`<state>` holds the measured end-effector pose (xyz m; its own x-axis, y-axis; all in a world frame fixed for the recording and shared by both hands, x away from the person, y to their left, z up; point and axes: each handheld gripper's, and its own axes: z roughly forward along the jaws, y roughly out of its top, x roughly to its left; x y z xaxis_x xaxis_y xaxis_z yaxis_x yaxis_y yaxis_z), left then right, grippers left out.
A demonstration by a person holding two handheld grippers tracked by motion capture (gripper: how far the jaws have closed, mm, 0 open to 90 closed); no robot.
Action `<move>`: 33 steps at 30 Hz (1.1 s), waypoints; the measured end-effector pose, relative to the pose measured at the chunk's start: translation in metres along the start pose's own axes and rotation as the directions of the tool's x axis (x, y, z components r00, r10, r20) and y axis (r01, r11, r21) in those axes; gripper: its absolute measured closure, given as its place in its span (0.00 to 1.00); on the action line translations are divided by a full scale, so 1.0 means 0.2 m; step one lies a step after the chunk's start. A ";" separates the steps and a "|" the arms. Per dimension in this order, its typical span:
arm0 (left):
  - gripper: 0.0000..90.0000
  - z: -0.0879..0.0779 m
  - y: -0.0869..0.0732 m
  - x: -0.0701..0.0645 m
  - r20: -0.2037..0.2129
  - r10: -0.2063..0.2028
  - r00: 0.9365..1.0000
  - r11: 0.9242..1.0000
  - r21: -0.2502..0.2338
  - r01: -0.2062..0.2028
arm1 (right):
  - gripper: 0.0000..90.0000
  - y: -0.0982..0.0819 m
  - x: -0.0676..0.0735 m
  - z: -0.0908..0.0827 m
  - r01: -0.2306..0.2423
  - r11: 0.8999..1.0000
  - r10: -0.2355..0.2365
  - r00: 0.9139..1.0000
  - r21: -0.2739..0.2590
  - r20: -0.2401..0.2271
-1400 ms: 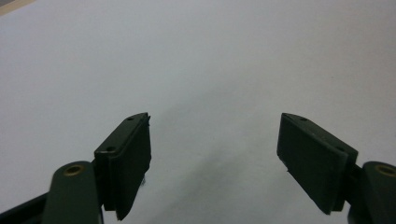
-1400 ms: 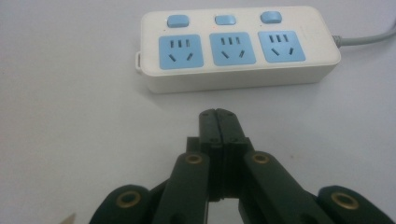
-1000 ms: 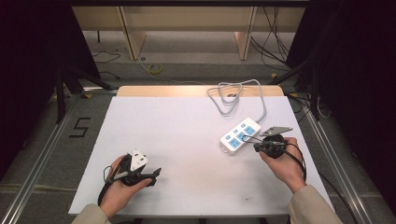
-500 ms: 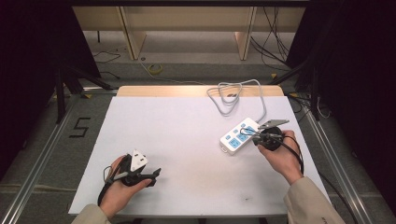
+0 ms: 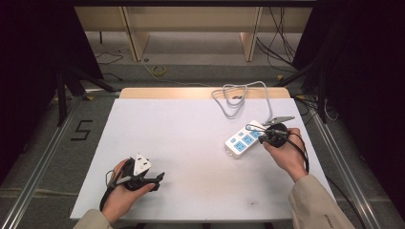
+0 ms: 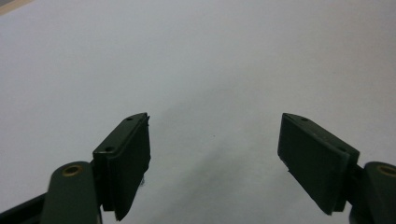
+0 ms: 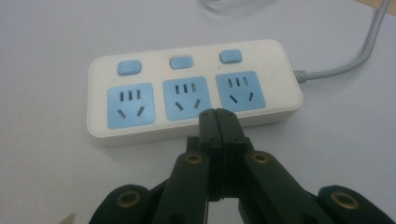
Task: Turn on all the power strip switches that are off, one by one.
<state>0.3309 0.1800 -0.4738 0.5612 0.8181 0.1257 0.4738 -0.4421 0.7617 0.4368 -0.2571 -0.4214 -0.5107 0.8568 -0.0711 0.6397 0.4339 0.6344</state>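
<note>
The white tabletop (image 5: 191, 143) is evenly and brightly lit from above, while the room on both sides falls into near black. The high view is soft and low in detail. In the left gripper view the tabletop looks greyish, with a faint diffuse shadow between the jaws. The right gripper view is fairly sharp on the power strip (image 7: 194, 88), casting only soft shadows, without glare.

Power strip (image 5: 244, 140) lies right on table (image 5: 191, 124).
</note>
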 end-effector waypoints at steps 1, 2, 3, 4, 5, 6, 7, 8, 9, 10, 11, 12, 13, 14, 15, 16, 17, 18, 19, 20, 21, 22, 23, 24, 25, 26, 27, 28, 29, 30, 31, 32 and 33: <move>0.28 0.00 0.00 0.00 0.000 0.000 1.000 1.000 -0.002 0.000 | 1.00 0.00 -0.01 0.01 -0.016 1.000 0.016 1.000 0.000 0.000; 0.28 0.00 0.00 0.00 -0.002 -0.002 1.000 1.000 -0.005 0.002 | 1.00 0.00 -0.01 0.01 -0.016 1.000 0.016 1.000 0.000 0.000; 0.28 0.00 0.00 0.00 -0.002 -0.004 1.000 1.000 -0.005 0.004 | 1.00 0.01 -0.02 0.02 -0.017 1.000 0.017 1.000 -0.001 -0.001; 0.28 0.00 0.00 0.00 -0.004 -0.004 1.000 1.000 -0.003 0.004 | 1.00 0.01 -0.02 0.02 -0.022 1.000 0.022 1.000 0.003 0.000; 0.28 0.00 -0.01 0.00 -0.006 -0.006 1.000 1.000 -0.002 0.006 | 1.00 0.01 -0.02 0.03 -0.020 1.000 0.020 1.000 0.006 0.002; 0.28 0.00 -0.01 0.00 -0.007 -0.006 1.000 1.000 -0.001 0.006 | 1.00 0.01 -0.02 0.03 -0.020 1.000 0.020 1.000 0.006 0.002; 0.28 0.00 -0.01 0.01 -0.006 -0.004 1.000 1.000 0.000 0.004 | 1.00 0.02 -0.03 0.04 -0.018 1.000 0.018 1.000 0.009 0.003; 0.28 0.00 -0.01 0.01 -0.006 -0.006 1.000 1.000 -0.003 0.006 | 1.00 0.03 -0.03 0.05 -0.019 1.000 0.019 1.000 0.011 0.004; 0.28 0.00 0.00 0.01 -0.005 -0.007 1.000 1.000 -0.002 0.007 | 1.00 0.03 -0.03 0.05 -0.018 1.000 0.017 1.000 0.013 0.007; 0.28 0.00 0.00 0.01 -0.006 -0.007 1.000 1.000 -0.004 0.007 | 1.00 0.04 -0.03 0.06 -0.018 1.000 0.018 1.000 0.014 0.009; 0.28 0.00 0.00 0.01 -0.006 -0.006 1.000 1.000 -0.003 0.006 | 1.00 0.04 -0.03 0.06 -0.018 1.000 0.018 1.000 0.014 0.009; 0.28 0.00 0.00 0.01 -0.006 -0.001 1.000 1.000 0.001 0.001 | 1.00 0.05 -0.04 0.06 -0.017 1.000 0.016 1.000 0.016 0.011; 0.28 0.00 0.00 0.01 -0.005 -0.002 1.000 1.000 0.001 0.002 | 1.00 0.05 -0.04 0.07 -0.019 1.000 0.018 1.000 0.019 0.011; 0.28 0.00 0.00 0.01 -0.005 -0.002 1.000 1.000 0.001 0.002 | 1.00 0.05 -0.04 0.07 -0.019 1.000 0.018 1.000 0.019 0.011; 0.28 0.00 -0.01 0.01 -0.006 -0.003 1.000 1.000 -0.002 0.003 | 1.00 0.06 -0.04 0.07 -0.018 1.000 0.017 1.000 0.017 0.011; 0.28 0.00 -0.01 0.01 -0.007 -0.002 1.000 1.000 -0.002 0.002 | 1.00 0.06 -0.04 0.07 -0.022 1.000 0.022 1.000 0.015 0.010; 0.28 0.00 -0.01 0.01 -0.006 -0.006 1.000 1.000 -0.003 0.006 | 1.00 0.07 -0.04 0.07 -0.023 1.000 0.023 1.000 0.017 0.011; 0.28 0.00 -0.01 0.01 -0.006 -0.010 1.000 1.000 -0.005 0.010 | 1.00 0.07 -0.05 0.08 -0.021 1.000 0.020 1.000 0.018 0.013; 0.28 0.00 -0.01 0.01 -0.006 -0.011 1.000 1.000 -0.005 0.011 | 1.00 0.07 -0.05 0.08 -0.024 0.999 0.024 1.000 0.021 0.009; 0.28 -0.01 -0.01 0.01 -0.006 -0.011 1.000 1.000 -0.005 0.011 | 1.00 0.07 -0.05 0.08 -0.024 0.999 0.024 1.000 0.021 0.009; 0.28 -0.01 -0.01 0.01 -0.007 -0.012 1.000 1.000 -0.005 0.012 | 1.00 0.08 -0.05 0.09 -0.030 0.999 0.029 1.000 0.023 0.010; 0.28 -0.01 -0.01 0.01 -0.008 -0.013 1.000 1.000 -0.007 0.013 | 1.00 0.08 -0.05 0.09 -0.030 0.999 0.029 1.000 0.023 0.010; 0.27 -0.01 -0.01 0.01 -0.007 -0.013 1.000 1.000 -0.006 0.013 | 1.00 0.09 -0.05 0.10 -0.028 0.999 0.028 1.000 0.023 0.009; 0.27 -0.01 -0.01 0.01 -0.007 -0.013 1.000 1.000 -0.007 0.013 | 1.00 0.09 -0.05 0.10 -0.028 0.999 0.028 1.000 0.023 0.009; 0.27 -0.01 -0.01 0.01 -0.008 -0.015 1.000 1.000 -0.007 0.015 | 1.00 0.09 -0.05 0.10 -0.029 0.999 0.029 1.000 0.024 0.010; 0.27 -0.01 -0.01 0.01 -0.008 -0.015 1.000 1.000 -0.007 0.015 | 1.00 0.09 -0.06 0.11 -0.030 0.999 0.029 1.000 0.025 0.010; 0.27 -0.01 -0.01 0.01 -0.009 -0.015 1.000 1.000 -0.008 0.015 | 1.00 0.10 -0.06 0.12 -0.027 0.999 0.026 1.000 0.027 0.012; 0.27 -0.01 -0.01 0.01 -0.009 -0.015 1.000 1.000 -0.008 0.015 | 1.00 0.10 -0.06 0.12 -0.027 0.999 0.026 1.000 0.027 0.012; 0.27 -0.01 -0.01 0.01 -0.009 -0.016 1.000 1.000 -0.007 0.016 | 1.00 0.11 -0.06 0.12 -0.025 0.999 0.025 1.000 0.028 0.014; 0.27 -0.01 -0.01 0.01 -0.008 -0.014 1.000 1.000 -0.008 0.013 | 1.00 0.12 -0.06 0.13 -0.020 0.999 0.020 1.000 0.029 0.017; 0.27 -0.01 -0.01 0.01 -0.008 -0.015 1.000 1.000 -0.008 0.015 | 1.00 0.12 -0.06 0.13 -0.023 0.999 0.022 1.000 0.031 0.017; 0.28 -0.01 -0.01 0.01 -0.008 -0.013 1.000 1.000 -0.007 0.012 | 1.00 0.13 -0.06 0.13 -0.022 0.999 0.021 1.000 0.029 0.018; 0.27 -0.01 -0.01 0.01 -0.009 -0.012 1.000 1.000 -0.007 0.012 | 1.00 0.14 -0.06 0.14 -0.021 0.999 0.020 1.000 0.034 0.021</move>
<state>0.3303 0.1830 -0.4737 0.5496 0.8264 0.1221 0.4755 -0.4297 0.7676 0.4763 -0.2485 -0.4244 -0.4855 0.8710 -0.0747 0.6692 0.4253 0.6093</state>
